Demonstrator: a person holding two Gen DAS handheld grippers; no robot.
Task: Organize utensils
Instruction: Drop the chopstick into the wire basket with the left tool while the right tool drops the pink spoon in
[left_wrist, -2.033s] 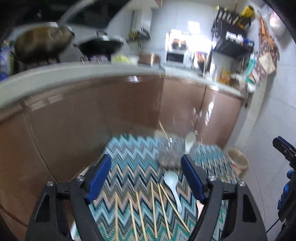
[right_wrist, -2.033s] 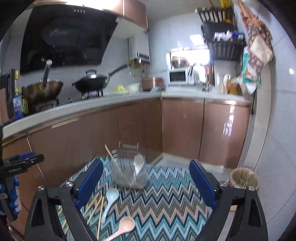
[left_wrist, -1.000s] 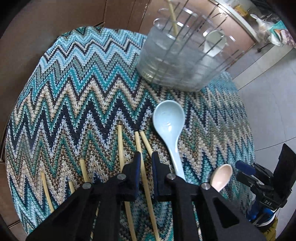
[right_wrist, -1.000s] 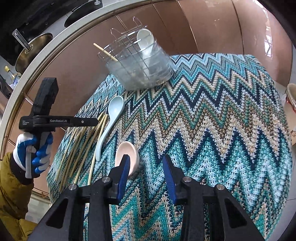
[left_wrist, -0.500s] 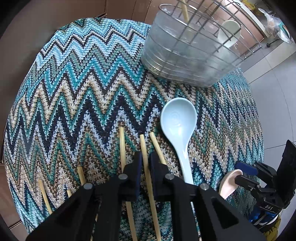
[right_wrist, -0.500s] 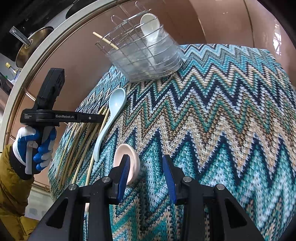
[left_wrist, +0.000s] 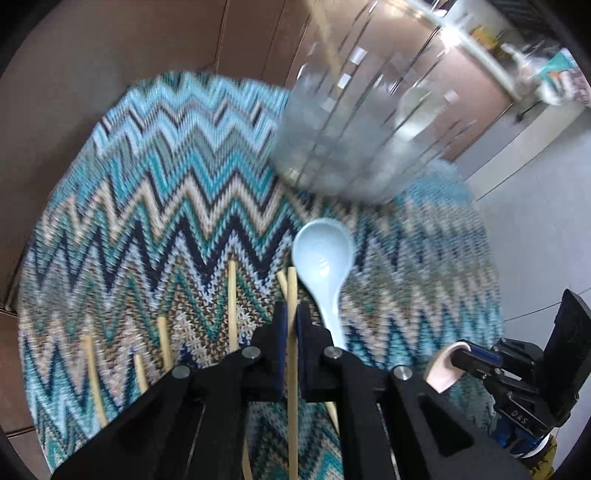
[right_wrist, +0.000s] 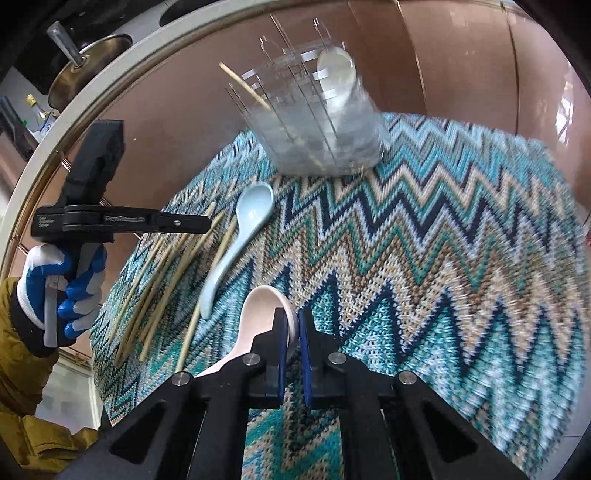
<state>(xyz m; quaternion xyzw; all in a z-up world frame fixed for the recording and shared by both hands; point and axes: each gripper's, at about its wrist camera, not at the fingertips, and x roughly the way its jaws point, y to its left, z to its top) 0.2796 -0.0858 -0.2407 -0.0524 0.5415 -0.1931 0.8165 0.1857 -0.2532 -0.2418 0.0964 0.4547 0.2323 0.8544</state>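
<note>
My left gripper is shut on a wooden chopstick and holds it above the zigzag cloth. A light blue spoon lies just right of it; it also shows in the right wrist view. My right gripper is shut on the rim of a pink spoon, lifted off the cloth. The wire utensil holder stands at the far edge with a white spoon and one chopstick in it. The holder is blurred in the left wrist view.
Several loose chopsticks lie on the cloth's left side, also in the left wrist view. Brown cabinet doors and a counter edge stand behind the table. Grey floor tiles lie to the right.
Both grippers have closed fully, the left on a chopstick, the right on the pink spoon. Both have risen and tilted up, so the holder looks nearer and blurred.
</note>
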